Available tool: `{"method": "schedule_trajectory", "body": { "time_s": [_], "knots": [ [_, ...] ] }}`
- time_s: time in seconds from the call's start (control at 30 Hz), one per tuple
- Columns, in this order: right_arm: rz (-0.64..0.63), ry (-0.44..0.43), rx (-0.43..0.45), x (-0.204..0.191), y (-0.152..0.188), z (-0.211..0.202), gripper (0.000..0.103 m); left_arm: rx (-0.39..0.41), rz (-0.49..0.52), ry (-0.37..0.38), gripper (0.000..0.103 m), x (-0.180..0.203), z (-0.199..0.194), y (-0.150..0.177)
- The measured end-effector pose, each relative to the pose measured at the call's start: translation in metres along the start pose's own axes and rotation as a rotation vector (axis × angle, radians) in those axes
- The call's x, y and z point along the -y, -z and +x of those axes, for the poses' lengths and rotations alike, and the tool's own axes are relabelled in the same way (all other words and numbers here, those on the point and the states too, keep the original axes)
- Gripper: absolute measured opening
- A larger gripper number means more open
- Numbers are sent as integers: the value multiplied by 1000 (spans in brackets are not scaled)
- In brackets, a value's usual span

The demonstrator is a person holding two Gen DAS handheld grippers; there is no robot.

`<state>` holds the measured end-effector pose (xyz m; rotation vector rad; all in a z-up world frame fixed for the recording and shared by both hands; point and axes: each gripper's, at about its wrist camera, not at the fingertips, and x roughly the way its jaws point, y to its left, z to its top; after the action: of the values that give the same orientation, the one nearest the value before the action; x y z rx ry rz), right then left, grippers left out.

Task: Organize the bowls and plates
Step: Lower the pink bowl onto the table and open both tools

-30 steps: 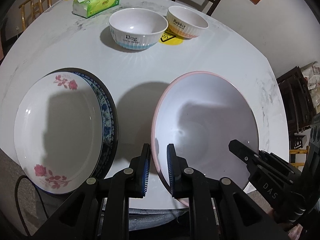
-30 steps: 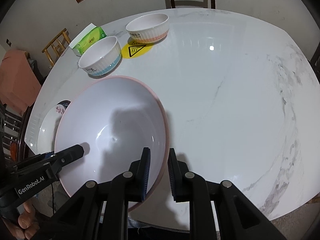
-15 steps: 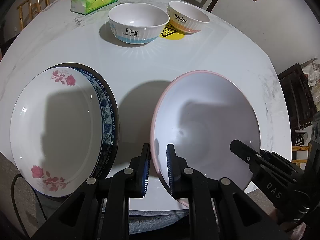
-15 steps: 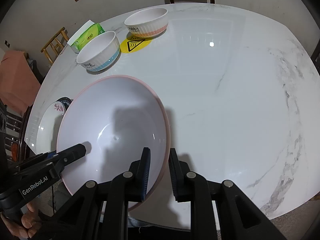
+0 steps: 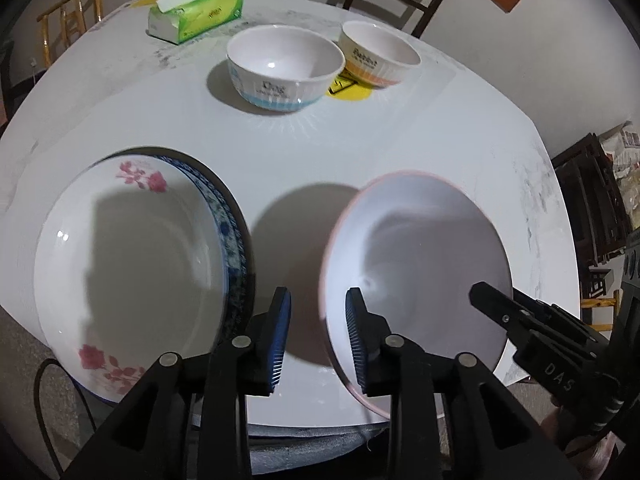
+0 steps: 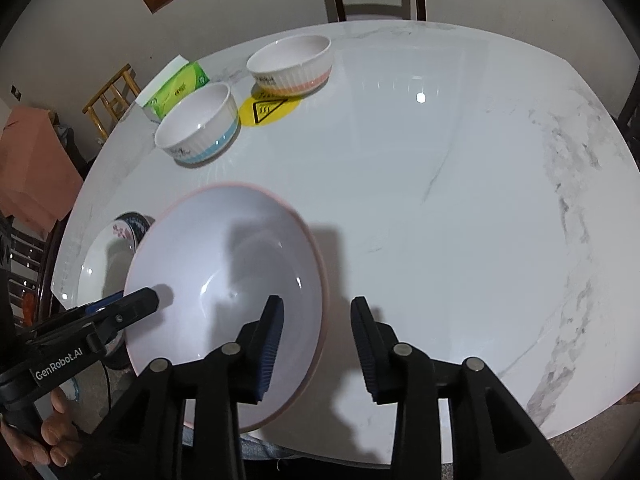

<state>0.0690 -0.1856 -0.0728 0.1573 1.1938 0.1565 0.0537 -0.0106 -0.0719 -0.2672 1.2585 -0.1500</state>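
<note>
Both hand-held grippers just let go of the big bowl

Left to right: plate stack [image 5: 132, 264] on the bench [image 6: 440, 200], then the left hand-held gripper [image 5: 318, 338] and right hand-held gripper [image 6: 316, 346], jaws just spread, each straddling a rim of the pink-rimmed bowl [image 5: 416, 264] without pinching. Bowl sits just right of the stack, so the left one's nearer.

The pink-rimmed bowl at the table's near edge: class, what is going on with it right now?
A person holds a gripper in each hand at the pink-rimmed bowl. The left gripper and right gripper each straddle a side of its rim, and both have just been opening, so the pads no longer press it. The bowl sits on the table beside the stacked plates. Two small bowls wait at the far side by a tissue pack.
</note>
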Motion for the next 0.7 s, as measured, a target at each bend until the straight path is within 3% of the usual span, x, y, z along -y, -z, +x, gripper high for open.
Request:
{"method": "schedule_trajectory", "body": {
  "time_s": [0.3, 0.7],
  "knots": [
    [-25, -4, 67, -6, -32, -21, 35, 39, -43, 41, 28, -23, -20, -15],
    [-136, -37, 46, -61, -76, -8, 35, 116, -129, -10, 28, -66, -31, -69]
  ]
}}
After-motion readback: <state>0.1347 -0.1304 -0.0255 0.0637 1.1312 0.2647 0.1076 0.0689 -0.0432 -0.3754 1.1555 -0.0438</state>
